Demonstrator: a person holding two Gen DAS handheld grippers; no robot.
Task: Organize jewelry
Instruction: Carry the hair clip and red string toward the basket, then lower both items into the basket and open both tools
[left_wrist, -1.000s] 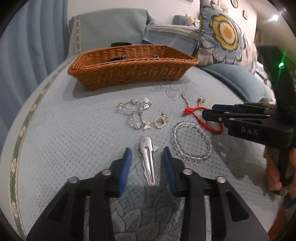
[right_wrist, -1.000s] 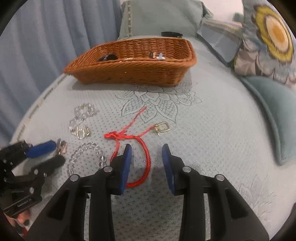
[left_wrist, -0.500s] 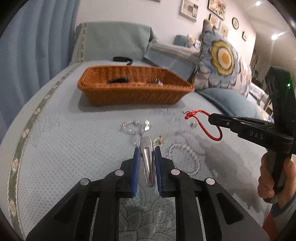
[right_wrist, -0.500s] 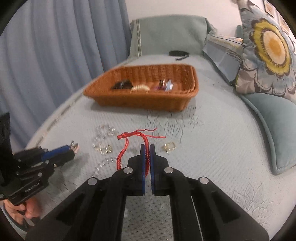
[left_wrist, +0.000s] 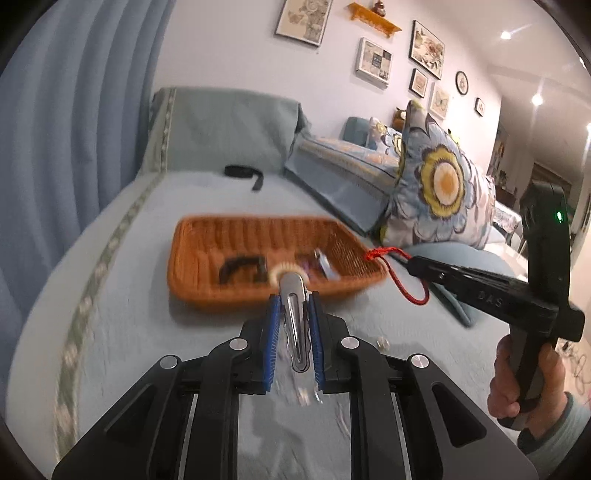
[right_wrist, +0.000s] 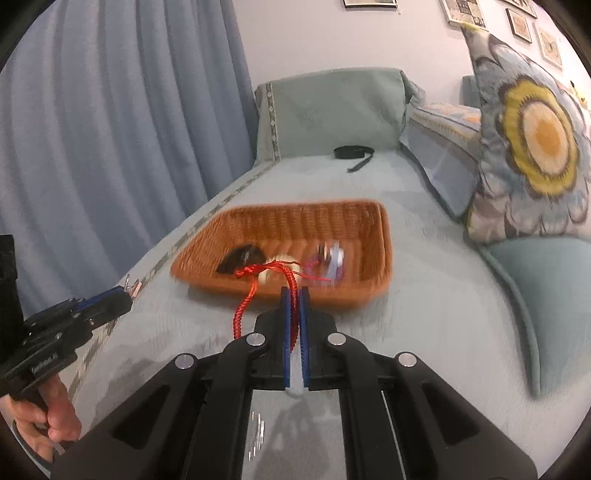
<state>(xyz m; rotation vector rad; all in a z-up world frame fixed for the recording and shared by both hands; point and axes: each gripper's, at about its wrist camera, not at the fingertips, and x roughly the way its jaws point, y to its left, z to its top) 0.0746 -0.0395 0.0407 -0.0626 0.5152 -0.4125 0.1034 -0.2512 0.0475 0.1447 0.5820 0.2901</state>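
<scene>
My left gripper (left_wrist: 293, 299) is shut on a silver hair clip (left_wrist: 294, 321) and holds it in the air in front of the near rim of the brown wicker basket (left_wrist: 192, 288). My right gripper (right_wrist: 294, 295) is shut on a red cord bracelet (right_wrist: 255, 291), which dangles above the bed just before the basket (right_wrist: 380, 236). The cord also shows in the left wrist view (left_wrist: 397, 277), hanging from the right gripper (left_wrist: 413, 264). The left gripper with the clip shows in the right wrist view (right_wrist: 127, 291). The basket holds a black piece (left_wrist: 240, 267), a pale round piece and small purple items.
A black strap (left_wrist: 242, 172) lies on the bed behind the basket. A floral pillow (left_wrist: 439, 188) and a teal cushion (right_wrist: 546, 295) are on the right. Blue curtains (right_wrist: 110, 129) hang on the left. A small gold piece (left_wrist: 383, 343) lies on the bed below my grippers.
Both grippers closed on their items, lifted them off the bed and moved forward toward the basket. The basket now looks closer and I see into it.
</scene>
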